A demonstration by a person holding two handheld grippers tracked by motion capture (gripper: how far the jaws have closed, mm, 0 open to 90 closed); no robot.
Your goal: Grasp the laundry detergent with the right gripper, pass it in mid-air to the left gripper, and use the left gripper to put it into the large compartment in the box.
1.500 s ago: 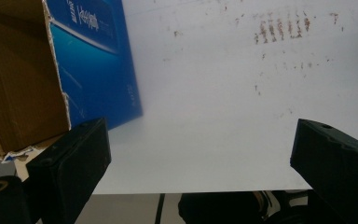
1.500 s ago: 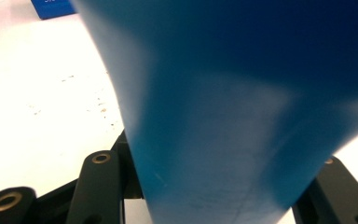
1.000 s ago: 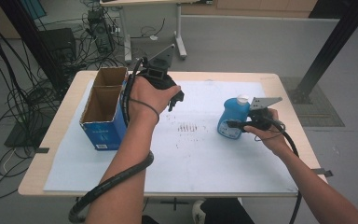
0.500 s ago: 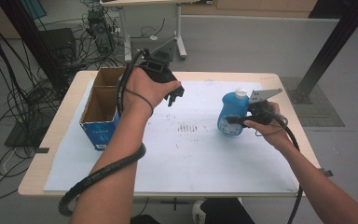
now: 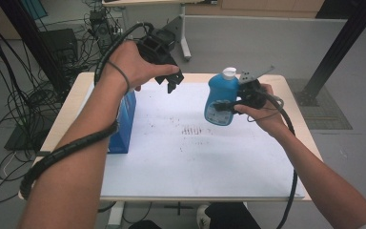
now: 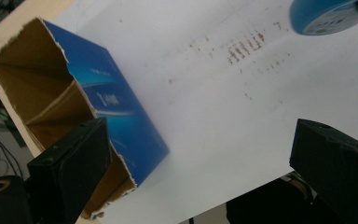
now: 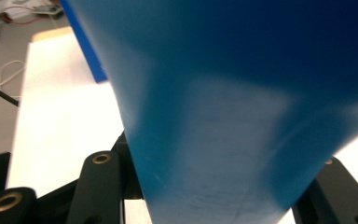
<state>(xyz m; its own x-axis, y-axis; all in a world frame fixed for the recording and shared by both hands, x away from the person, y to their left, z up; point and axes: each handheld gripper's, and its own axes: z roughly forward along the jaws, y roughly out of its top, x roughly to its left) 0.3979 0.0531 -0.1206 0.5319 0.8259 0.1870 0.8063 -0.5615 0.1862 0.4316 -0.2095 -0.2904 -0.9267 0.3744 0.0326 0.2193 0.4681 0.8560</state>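
Observation:
A blue bottle [image 5: 220,98] with a white cap hangs upright in the air over the right half of the white sheet [image 5: 195,167], and my right gripper [image 5: 226,106] is shut on its lower body. In the right gripper view the bottle [image 7: 223,102] sits between both jaws, with my right gripper [image 7: 214,198] clamped on its sides. My left gripper [image 5: 169,81] is raised above the table's back left, open and holding nothing. Its view looks down past the left gripper [image 6: 200,163] at an open-topped blue cardboard box [image 6: 116,116] and the bottle's base [image 6: 326,16]. The person's left forearm hides most of the box [image 5: 124,124].
The sheet covers a light wooden table [image 5: 286,81] and carries faint reddish marks [image 5: 193,130] near its middle. Black cables and equipment [image 5: 38,57] crowd the floor to the left. A black post [image 5: 338,47] stands at the right, and a wheeled table leg [image 5: 185,38] stands behind.
Both hands have risen. The right gripper lifted the bottle off the sheet and carried it slightly left. The left gripper moved up from just above the box, still open.

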